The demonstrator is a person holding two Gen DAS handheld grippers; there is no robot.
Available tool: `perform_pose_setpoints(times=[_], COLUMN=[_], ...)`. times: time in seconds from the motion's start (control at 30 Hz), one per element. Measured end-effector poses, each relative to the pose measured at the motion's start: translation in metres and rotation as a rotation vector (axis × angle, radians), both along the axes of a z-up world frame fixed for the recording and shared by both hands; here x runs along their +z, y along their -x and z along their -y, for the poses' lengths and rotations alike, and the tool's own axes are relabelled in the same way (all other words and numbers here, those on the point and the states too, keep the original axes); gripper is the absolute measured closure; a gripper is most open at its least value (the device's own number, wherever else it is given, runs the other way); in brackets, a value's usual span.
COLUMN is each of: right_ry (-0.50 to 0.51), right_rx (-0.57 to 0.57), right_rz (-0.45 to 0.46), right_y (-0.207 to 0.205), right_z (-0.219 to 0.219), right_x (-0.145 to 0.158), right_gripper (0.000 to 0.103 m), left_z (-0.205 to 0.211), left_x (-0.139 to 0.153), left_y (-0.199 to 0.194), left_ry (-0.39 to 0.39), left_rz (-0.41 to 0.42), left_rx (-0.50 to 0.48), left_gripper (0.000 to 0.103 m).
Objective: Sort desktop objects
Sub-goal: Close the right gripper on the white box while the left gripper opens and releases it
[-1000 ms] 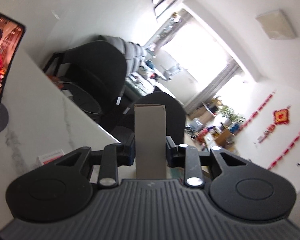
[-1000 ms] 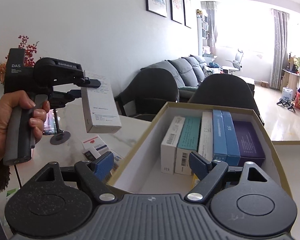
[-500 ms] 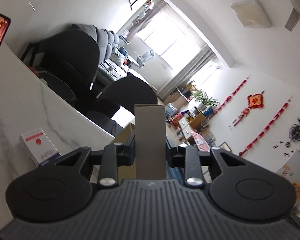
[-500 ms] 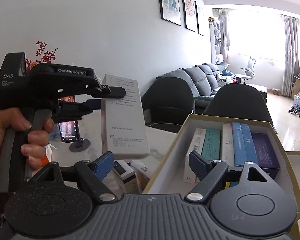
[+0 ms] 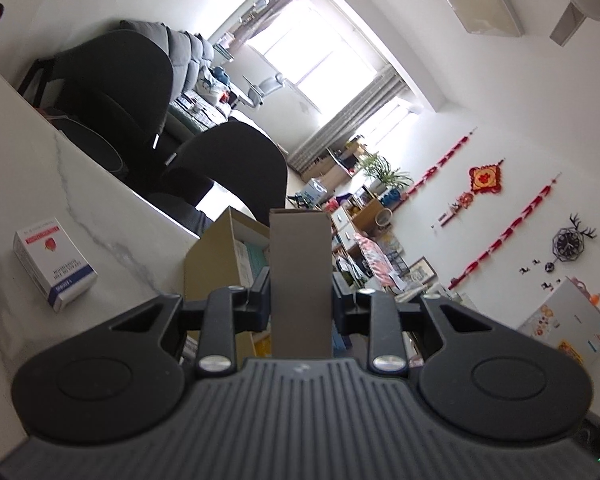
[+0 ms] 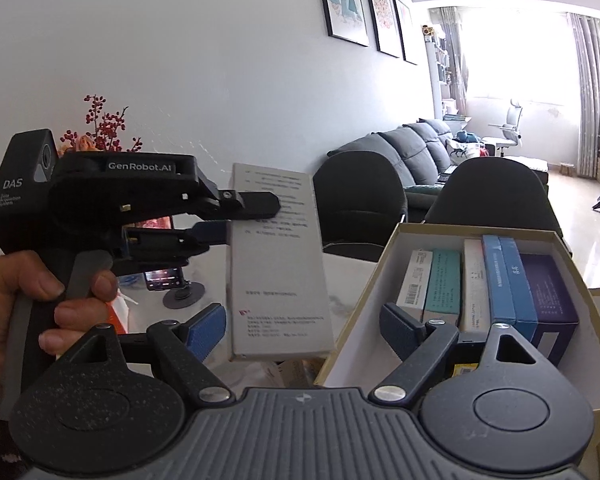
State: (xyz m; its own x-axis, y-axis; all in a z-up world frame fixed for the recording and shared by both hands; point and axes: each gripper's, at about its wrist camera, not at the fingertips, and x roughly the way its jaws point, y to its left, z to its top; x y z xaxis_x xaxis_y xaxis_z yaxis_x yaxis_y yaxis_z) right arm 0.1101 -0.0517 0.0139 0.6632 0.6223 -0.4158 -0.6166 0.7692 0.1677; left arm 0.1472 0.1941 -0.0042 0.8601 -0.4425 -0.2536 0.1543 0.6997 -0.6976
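My left gripper (image 5: 300,300) is shut on a flat grey-white carton (image 5: 300,280) and holds it in the air. In the right wrist view the same carton (image 6: 278,264) hangs upright, pinched by the left gripper (image 6: 252,216), just left of an open cardboard box (image 6: 356,312). Several cartons stand in a row inside the box, among them a teal one (image 6: 442,280) and a blue one (image 6: 504,280). The box also shows in the left wrist view (image 5: 216,264), just behind the held carton. My right gripper (image 6: 304,328) is open and empty, low in front of the box's near left corner.
A white carton with red and blue print (image 5: 54,264) lies on the marble table (image 5: 40,184). A phone on a round stand (image 6: 172,284) stands at the back left, with red berry branches (image 6: 104,124) behind. Black chairs (image 6: 488,200) stand beyond the table's far edge.
The left gripper has carried the carton to the right, closer to the open box. The right gripper has stayed open near the box corner.
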Motion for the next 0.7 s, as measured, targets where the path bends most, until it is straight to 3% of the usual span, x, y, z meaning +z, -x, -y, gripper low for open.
perform_pose_setpoints(times=[0.4,0.57,0.7], right_ry=[-0.04,-0.075,-0.072], right_rx=[0.01,0.047,0.053], right_rz=[-0.062,-0.103,-0.114], right_y=[-0.003,-0.004,-0.004], right_z=[0.005,0.007,0.007], right_x=[-0.009,-0.012,-0.013], right_gripper=[0.019,0.035,0.036], left_z=[0.012,0.013,0.011], left_x=[-0.004,-0.007,-0.011], left_y=[0.008,0.005,0.003], left_ry=[0.02,0.023,0.037], left_rz=[0.01,-0.003,-0.015], left_rx=[-0.084,-0.086,-0.088], left_gripper=[0.076,0.076,0.076])
